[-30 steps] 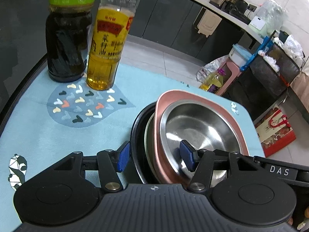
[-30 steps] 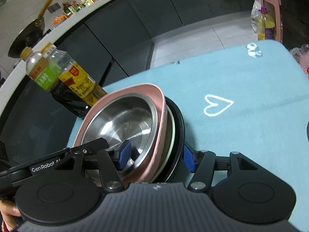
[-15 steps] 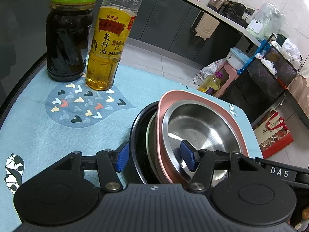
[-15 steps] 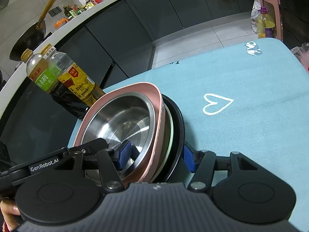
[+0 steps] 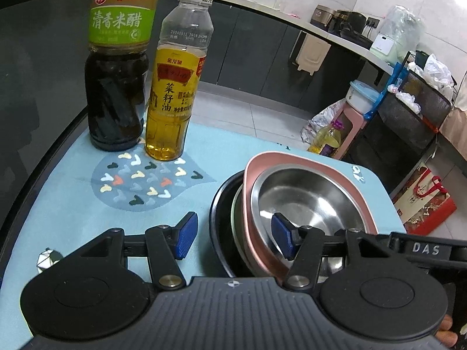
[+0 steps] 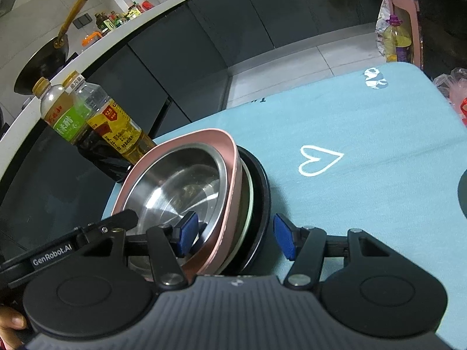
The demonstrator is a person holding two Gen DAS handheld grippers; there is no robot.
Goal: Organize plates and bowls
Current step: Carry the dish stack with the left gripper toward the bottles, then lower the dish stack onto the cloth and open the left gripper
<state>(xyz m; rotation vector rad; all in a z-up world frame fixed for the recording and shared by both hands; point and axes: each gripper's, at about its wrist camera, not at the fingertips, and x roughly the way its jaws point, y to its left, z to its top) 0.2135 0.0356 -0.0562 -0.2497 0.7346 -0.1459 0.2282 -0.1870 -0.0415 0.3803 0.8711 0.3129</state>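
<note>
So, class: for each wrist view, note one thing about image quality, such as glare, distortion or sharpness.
Left wrist view: fisheye bends the counter edge into a curve; glare patches shine inside the steel bowl. Right wrist view: the steel bowl again shows bright reflections, the countertop arcs, and the blue cloth is sharp.

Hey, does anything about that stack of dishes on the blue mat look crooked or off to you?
Yes. The nested stack is uneven: the steel bowl sits in a pink squarish dish, which rides off-centre and tilted over a pale green plate and a black round dish. Nothing looks spilled or broken.
</note>
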